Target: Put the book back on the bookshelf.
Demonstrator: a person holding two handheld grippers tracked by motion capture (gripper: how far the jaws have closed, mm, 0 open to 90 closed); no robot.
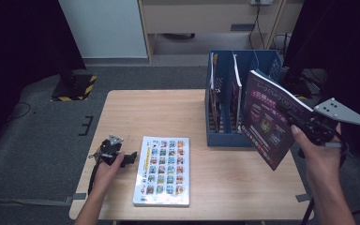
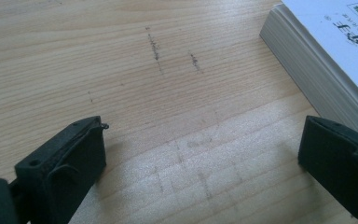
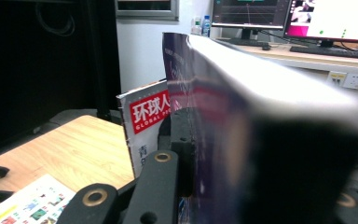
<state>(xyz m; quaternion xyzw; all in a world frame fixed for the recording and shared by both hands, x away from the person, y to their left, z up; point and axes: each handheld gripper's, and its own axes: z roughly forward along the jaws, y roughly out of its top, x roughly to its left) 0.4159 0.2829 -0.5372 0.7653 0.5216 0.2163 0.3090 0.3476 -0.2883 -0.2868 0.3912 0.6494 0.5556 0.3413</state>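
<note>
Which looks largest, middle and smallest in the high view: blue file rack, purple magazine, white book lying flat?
1. blue file rack, though the purple magazine covers part of it.
2 and 3. purple magazine and white book look alike; the lifted magazine is nearer the camera, so no ranking.

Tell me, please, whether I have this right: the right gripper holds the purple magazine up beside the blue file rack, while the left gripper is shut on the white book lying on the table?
Not quite. The left gripper is not shut on the white book: the left gripper view shows its jaws standing open over bare table, the book beside them. The rest holds: in the high view the right gripper holds the purple magazine up beside the blue file rack.
</note>
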